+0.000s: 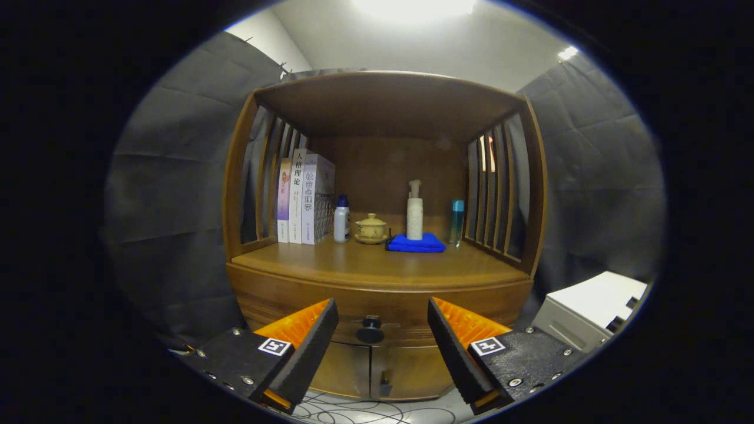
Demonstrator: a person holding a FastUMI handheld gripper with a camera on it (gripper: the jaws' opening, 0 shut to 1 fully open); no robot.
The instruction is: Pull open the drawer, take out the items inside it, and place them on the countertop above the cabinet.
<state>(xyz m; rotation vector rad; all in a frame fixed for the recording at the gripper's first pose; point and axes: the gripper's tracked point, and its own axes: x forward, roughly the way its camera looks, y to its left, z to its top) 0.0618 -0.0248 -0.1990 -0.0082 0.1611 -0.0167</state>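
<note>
A wooden cabinet stands ahead with its drawer (306, 303) closed under the countertop (377, 265). The drawer's dark round knob (370, 331) sits just beyond my fingers, in line with the gap between them. My gripper (383, 309) is open, with nothing between the fingers, and is a short way off the drawer front. What lies inside the drawer is hidden.
On the countertop, at the back, stand three books (303, 197), a white bottle with a blue cap (341, 220), a lidded yellow cup on a saucer (371, 228), a white pump bottle (414, 213) on a folded blue cloth (416, 243), and a teal bottle (457, 221). A white box (592, 312) sits to the right of the cabinet.
</note>
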